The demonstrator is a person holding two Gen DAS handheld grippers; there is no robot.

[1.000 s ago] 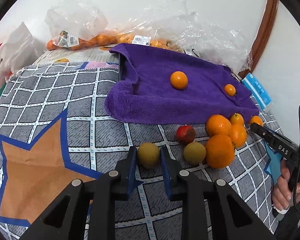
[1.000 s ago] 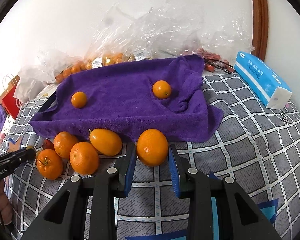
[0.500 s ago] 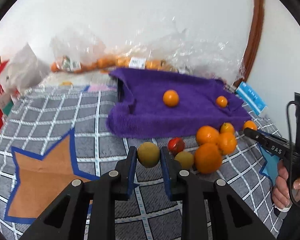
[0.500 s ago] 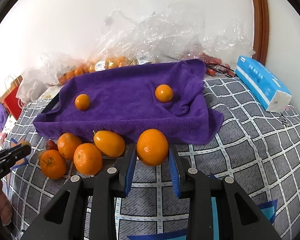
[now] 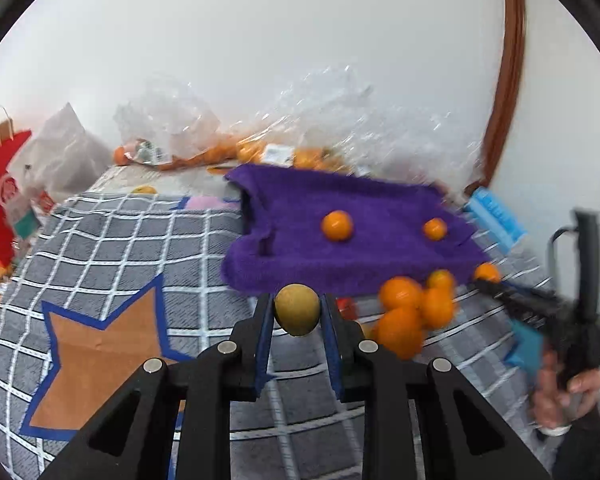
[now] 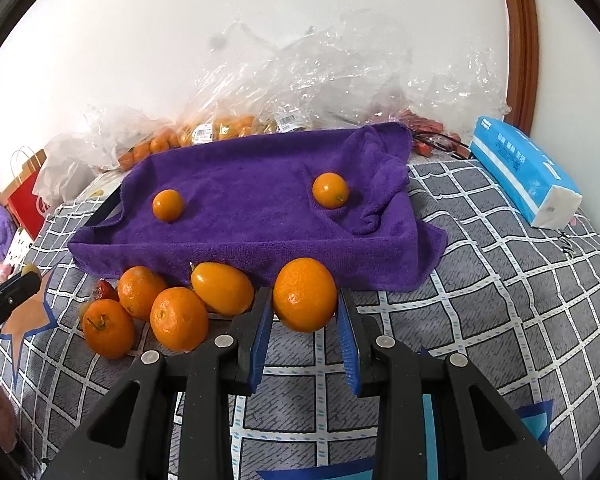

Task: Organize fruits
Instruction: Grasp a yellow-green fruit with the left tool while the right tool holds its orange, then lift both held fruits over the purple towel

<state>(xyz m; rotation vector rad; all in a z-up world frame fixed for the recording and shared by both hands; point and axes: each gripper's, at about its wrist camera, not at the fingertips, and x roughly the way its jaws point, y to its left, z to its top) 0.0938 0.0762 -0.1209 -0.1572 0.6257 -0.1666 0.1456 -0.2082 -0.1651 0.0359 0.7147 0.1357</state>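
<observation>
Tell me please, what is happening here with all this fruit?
A person is sorting fruit with two handheld grippers. The left gripper is shut on a brownish-green fruit, and the right gripper is shut on an orange. Two small oranges already lie on the purple towel; several more wait in front of it.

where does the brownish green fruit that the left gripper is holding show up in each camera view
Left wrist: the brownish-green fruit sits low at center, clamped in the left gripper.
Right wrist: only a sliver of it peeks out at the far left edge, at the tip of the left gripper.
Shared landmark: the purple towel, behind the fruit in both views.
</observation>
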